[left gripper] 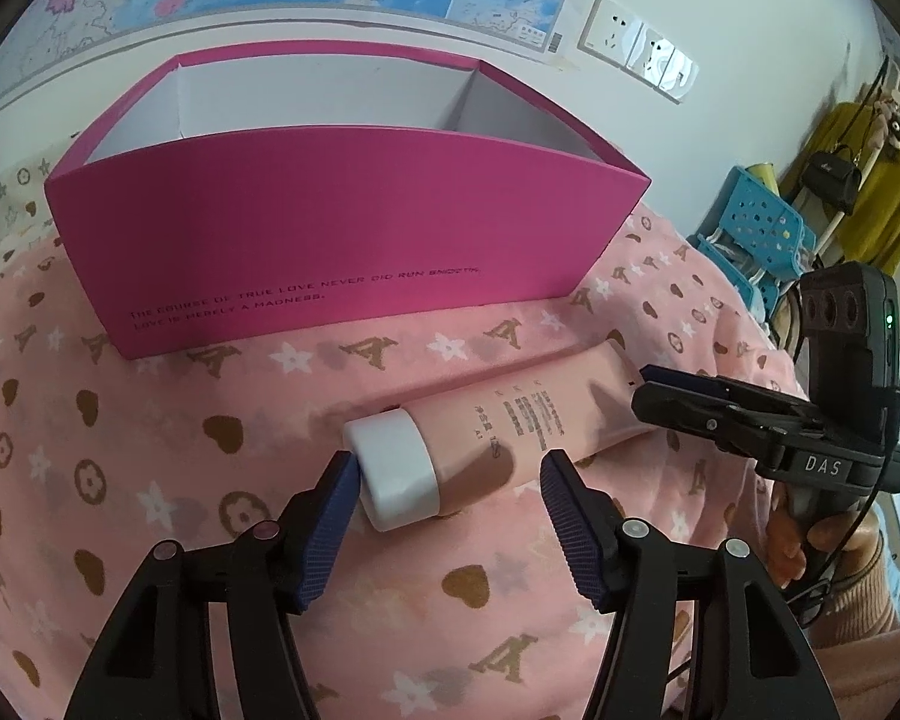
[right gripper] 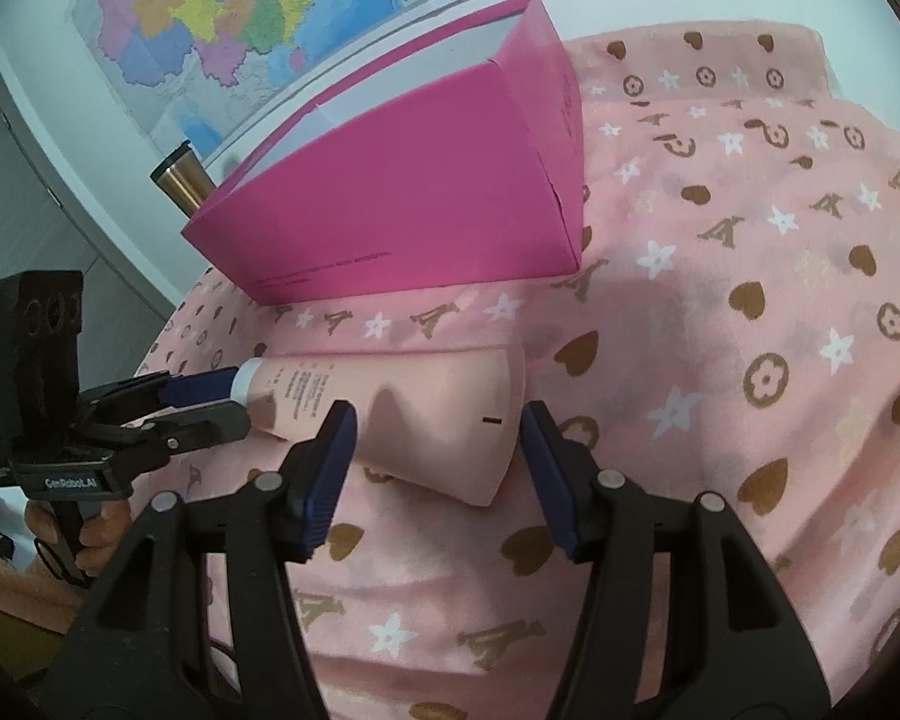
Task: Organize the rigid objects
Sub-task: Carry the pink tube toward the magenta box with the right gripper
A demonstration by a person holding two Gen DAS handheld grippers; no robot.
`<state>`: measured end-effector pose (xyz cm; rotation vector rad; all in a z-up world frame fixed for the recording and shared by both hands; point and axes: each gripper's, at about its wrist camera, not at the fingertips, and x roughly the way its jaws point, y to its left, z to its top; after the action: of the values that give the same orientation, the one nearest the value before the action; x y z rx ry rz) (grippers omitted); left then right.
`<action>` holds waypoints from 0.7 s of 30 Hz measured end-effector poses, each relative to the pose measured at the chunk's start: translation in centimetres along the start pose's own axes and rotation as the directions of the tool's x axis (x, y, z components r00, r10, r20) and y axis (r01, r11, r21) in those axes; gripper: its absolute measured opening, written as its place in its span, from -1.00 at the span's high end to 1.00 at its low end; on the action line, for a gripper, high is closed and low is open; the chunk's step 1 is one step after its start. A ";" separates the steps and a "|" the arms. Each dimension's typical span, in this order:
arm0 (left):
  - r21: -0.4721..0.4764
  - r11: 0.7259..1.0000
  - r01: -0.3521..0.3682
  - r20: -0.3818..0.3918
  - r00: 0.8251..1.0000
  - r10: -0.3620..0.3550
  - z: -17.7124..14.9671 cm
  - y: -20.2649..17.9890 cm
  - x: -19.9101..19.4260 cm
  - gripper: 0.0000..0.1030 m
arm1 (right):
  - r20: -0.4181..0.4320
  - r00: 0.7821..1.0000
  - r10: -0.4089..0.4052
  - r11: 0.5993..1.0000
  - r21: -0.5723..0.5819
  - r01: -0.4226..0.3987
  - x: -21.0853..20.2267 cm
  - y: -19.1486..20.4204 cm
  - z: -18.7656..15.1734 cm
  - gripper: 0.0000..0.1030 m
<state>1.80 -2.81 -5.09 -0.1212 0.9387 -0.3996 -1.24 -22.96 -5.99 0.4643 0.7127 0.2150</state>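
**Pink tube being straddled at both ends, box waiting behind**

Pink and soft-walled, the tube [left gripper: 510, 426] is lying flat on the patterned blanket [left gripper: 150, 420], just in front of the magenta box [left gripper: 342, 240], whose open top is showing a bare white interior. Its long axis is running roughly parallel to the box's front wall. The white cap [left gripper: 396, 468] is being pointed toward the left gripper [left gripper: 450, 510], while the flat crimped end [right gripper: 498, 420] is being presented to the right gripper [right gripper: 438, 462].

Both grippers are being held spread. The left one's near pad [left gripper: 342, 480] appears to be just touching the cap, while the far pad is standing clear of the tube, so nothing is being pinched there. The crimped end is being bracketed by the right gripper's jaws; whether the pads are touching it cannot be told.

Each hand is judged equally near its own end. A lift toward the box, lying directly beyond the tube, is judged to be the coming move, with the tube's length already lined up along the box.
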 end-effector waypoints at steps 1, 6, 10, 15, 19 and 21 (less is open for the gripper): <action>-0.003 1.000 0.003 0.001 1.000 -0.003 0.0 0.0 -0.1 -0.22 | -0.001 1.000 -0.001 1.000 0.000 0.001 0.0 0.0 0.0 -0.15; 0.001 1.000 0.002 0.015 1.000 -0.002 -0.1 -0.3 -0.8 -0.22 | -0.003 1.000 0.001 1.000 0.004 -0.001 -0.2 -0.1 -0.1 -0.15; 0.000 1.000 -0.001 0.022 1.000 0.001 -0.1 -0.4 -1.3 -0.22 | -0.005 1.000 -0.005 1.000 -0.007 0.005 -0.4 0.2 -0.2 -0.15; -0.003 1.000 0.002 0.023 1.000 -0.002 -0.1 -0.5 -1.4 -0.22 | 0.001 1.000 -0.008 1.000 -0.007 0.008 -0.7 0.4 -0.2 -0.15; 0.000 1.000 0.005 0.028 1.000 -0.005 -0.1 -0.7 -1.6 -0.22 | 0.007 1.000 -0.015 1.000 -0.011 0.015 -0.9 0.6 -0.3 -0.15; 0.005 1.000 0.002 0.033 0.999 -0.002 -0.1 -0.8 -1.8 -0.22 | 0.007 1.000 -0.020 1.000 -0.013 0.021 -0.9 0.7 -0.3 -0.15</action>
<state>0.57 -2.83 -3.53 -0.1236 0.9050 -0.4011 -2.10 -22.58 -5.33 0.4451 0.7089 0.1986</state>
